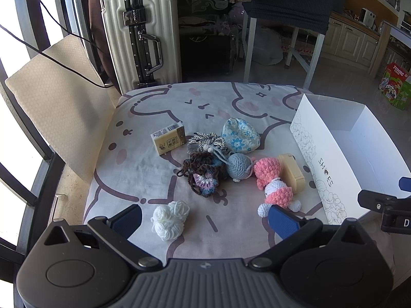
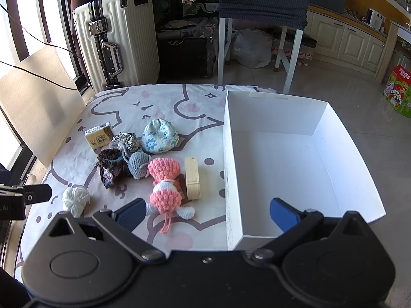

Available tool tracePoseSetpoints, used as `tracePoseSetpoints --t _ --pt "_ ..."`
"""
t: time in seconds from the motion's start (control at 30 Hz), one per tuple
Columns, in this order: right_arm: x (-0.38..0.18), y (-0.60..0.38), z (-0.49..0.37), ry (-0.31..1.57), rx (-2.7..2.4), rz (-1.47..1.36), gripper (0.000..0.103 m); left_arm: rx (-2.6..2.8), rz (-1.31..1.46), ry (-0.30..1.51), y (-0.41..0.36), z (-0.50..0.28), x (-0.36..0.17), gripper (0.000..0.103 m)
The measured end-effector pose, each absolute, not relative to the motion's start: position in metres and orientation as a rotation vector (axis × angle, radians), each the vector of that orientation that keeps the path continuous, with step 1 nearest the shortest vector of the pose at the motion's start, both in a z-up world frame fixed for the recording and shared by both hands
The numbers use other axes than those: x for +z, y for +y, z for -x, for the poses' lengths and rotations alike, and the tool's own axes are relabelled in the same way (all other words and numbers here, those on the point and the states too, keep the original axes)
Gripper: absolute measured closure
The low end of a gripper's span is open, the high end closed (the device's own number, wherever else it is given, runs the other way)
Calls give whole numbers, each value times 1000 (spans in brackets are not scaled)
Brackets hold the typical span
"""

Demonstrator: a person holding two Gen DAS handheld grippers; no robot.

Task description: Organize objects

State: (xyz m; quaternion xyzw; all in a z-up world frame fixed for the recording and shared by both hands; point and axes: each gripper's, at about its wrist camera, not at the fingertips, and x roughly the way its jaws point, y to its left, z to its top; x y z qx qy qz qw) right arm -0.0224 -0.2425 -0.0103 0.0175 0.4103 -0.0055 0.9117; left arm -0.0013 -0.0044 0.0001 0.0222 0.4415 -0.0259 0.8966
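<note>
A patterned bed sheet (image 1: pixel 143 169) holds a cluster of small things: a tan tissue pack (image 1: pixel 168 138), a striped tassel (image 1: pixel 205 141), a blue-flowered pouch (image 1: pixel 240 134), a dark crochet piece (image 1: pixel 200 173), a grey-blue crochet ball (image 1: pixel 239 165), a pink and white crochet doll (image 1: pixel 273 183), a beige case (image 1: pixel 292 173) and a white yarn ball (image 1: pixel 170 219). An empty white shoe box (image 2: pixel 290 159) lies on the right. My left gripper (image 1: pixel 205 218) hovers open just behind the yarn ball and doll. My right gripper (image 2: pixel 208 214) is open, straddling the box's near left wall.
A white hard-shell suitcase (image 1: pixel 140 36) stands beyond the bed's far edge. A tan board (image 1: pixel 56 102) leans at the left by the window, with black cables across it. A chair with white legs (image 2: pixel 257 25) and a tiled floor lie beyond.
</note>
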Motion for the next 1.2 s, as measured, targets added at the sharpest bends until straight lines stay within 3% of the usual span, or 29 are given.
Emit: tracePoseSetpoints --t 1.2 --pt "-11 -242 22 850 -15 -29 0 -62 -52 914 -8 1 0 0"
